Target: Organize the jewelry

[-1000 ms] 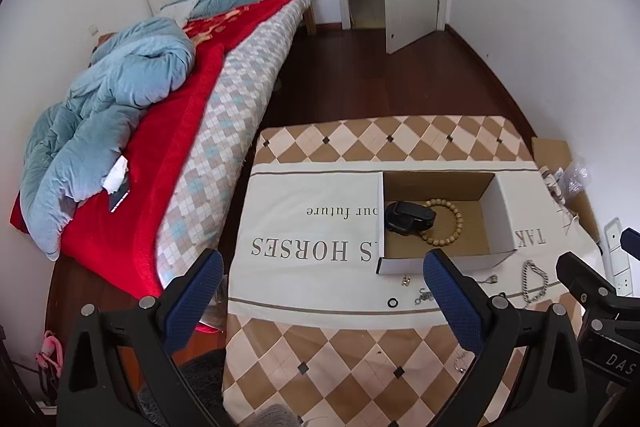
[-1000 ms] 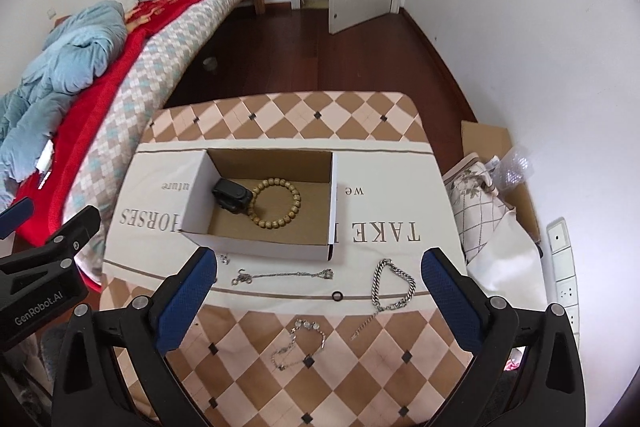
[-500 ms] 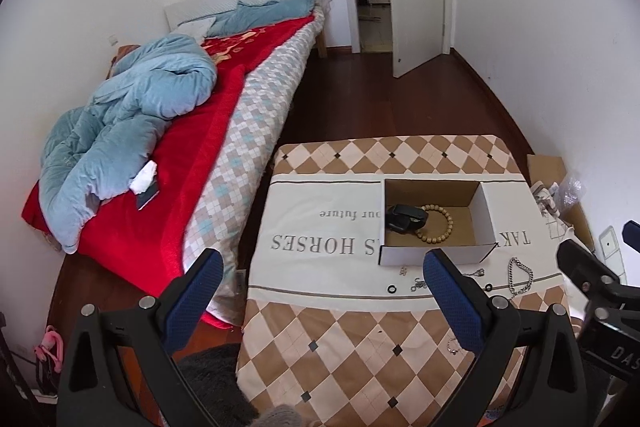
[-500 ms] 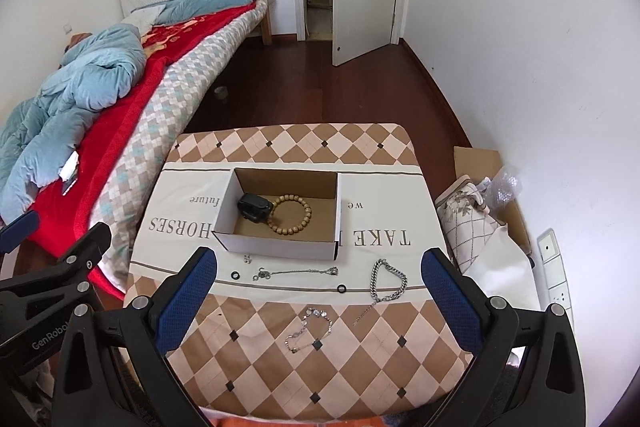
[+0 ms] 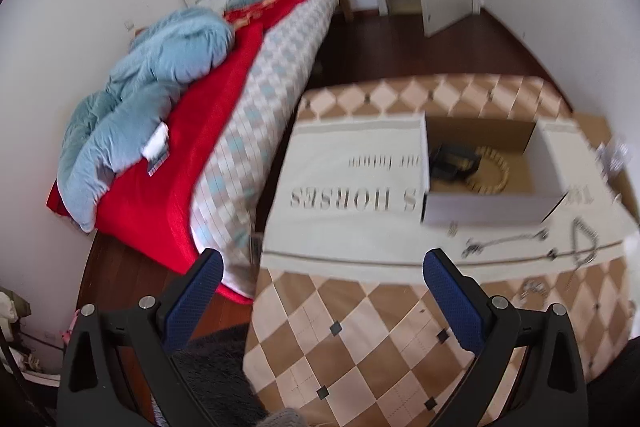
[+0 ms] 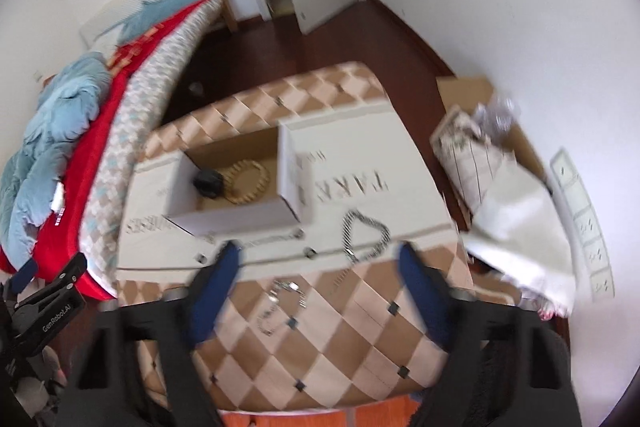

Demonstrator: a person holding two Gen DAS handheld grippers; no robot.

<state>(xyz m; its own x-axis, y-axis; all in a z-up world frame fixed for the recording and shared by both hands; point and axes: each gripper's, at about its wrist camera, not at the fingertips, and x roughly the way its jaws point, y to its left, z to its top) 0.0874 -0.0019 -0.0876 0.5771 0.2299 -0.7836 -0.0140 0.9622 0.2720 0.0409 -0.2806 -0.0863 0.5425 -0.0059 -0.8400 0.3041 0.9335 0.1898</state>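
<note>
Several blurred, seemingly silver chains (image 6: 366, 235).

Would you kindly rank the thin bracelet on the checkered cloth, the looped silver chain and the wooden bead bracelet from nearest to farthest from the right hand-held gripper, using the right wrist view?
From the right hand-held gripper:
1. Thin bracelet, on the checkered cloth, between the fingers.
2. Looped silver chain, just ahead, toward the right.
3. Wooden bead bracelet, inside the cardboard box, ahead and left.
</note>
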